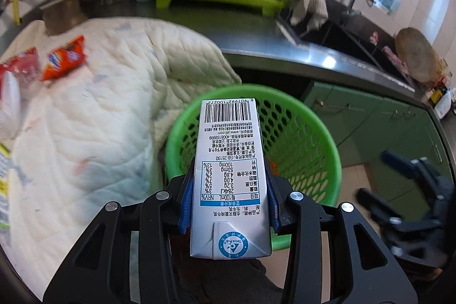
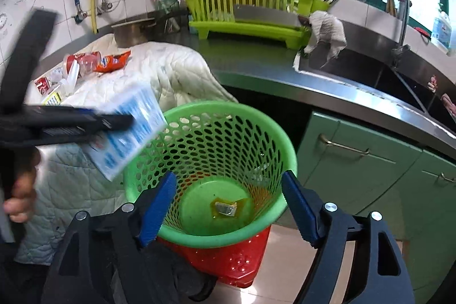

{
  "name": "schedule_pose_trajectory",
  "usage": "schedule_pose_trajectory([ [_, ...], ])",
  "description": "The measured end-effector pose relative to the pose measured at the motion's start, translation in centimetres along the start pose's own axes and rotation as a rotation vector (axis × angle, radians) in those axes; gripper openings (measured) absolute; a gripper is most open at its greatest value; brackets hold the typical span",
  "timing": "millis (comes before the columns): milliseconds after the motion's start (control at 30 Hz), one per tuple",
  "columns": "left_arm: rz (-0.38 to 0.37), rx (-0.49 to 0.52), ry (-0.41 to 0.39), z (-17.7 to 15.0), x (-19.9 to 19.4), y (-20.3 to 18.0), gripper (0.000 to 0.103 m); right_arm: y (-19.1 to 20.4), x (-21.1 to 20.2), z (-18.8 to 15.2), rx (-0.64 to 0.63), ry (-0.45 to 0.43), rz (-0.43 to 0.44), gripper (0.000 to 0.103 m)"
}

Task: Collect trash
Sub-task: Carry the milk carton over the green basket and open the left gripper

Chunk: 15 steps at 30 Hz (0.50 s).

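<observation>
My left gripper [image 1: 229, 190] is shut on a white milk carton [image 1: 228, 150], which juts out over the near rim of a green mesh basket [image 1: 327, 150]. The right wrist view shows the same carton [image 2: 128, 133], blurred, at the basket's [image 2: 256, 116] left rim, gripped by the left gripper [image 2: 85, 118]. My right gripper [image 2: 228, 175] hangs open above the basket with nothing between its blue pads [image 2: 159, 207]. A small wrapper [image 2: 226, 208] lies on the basket floor. An orange snack wrapper [image 2: 112, 63] and a red cup [image 2: 82, 60] lie on the white quilt [image 2: 176, 70].
The basket stands on a red stool [image 2: 242, 261] in front of green cabinets [image 2: 356, 161]. The steel counter carries a lime dish rack [image 2: 250, 7], a metal pot [image 2: 131, 32] and a rag [image 2: 327, 30] by the sink [image 2: 370, 67]. A hand [image 2: 20, 198] shows at far left.
</observation>
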<state>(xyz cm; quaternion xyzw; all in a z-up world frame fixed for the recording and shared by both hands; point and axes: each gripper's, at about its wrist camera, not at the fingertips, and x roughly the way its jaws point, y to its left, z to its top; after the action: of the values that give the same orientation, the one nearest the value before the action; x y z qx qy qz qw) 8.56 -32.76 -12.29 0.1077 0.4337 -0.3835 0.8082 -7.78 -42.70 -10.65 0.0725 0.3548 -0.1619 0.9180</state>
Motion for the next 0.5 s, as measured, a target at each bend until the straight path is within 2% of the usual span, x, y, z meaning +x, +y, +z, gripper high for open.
schedule_pose_trajectory([
  [233, 0.008, 0.007, 0.085, -0.4, 3.9, -0.9, 0.043, -0.9, -0.6, -0.1, 0.02, -0.017, -0.008, 0.075],
  [333, 0.006, 0.008, 0.097, -0.6, 4.3, -1.1, 0.055, -1.2, -0.6, -0.2, 0.028, -0.018, -0.011, 0.075],
  [433, 0.004, 0.01, 0.09, -0.7, 3.9, -1.1, 0.062, -1.3, -0.8, -0.2, 0.033, -0.023, -0.012, 0.075],
  [500, 0.002, 0.01, 0.083, -0.7, 3.5, -1.0, 0.062, -1.2, -1.0, -0.2, 0.033, -0.027, -0.012, 0.075],
])
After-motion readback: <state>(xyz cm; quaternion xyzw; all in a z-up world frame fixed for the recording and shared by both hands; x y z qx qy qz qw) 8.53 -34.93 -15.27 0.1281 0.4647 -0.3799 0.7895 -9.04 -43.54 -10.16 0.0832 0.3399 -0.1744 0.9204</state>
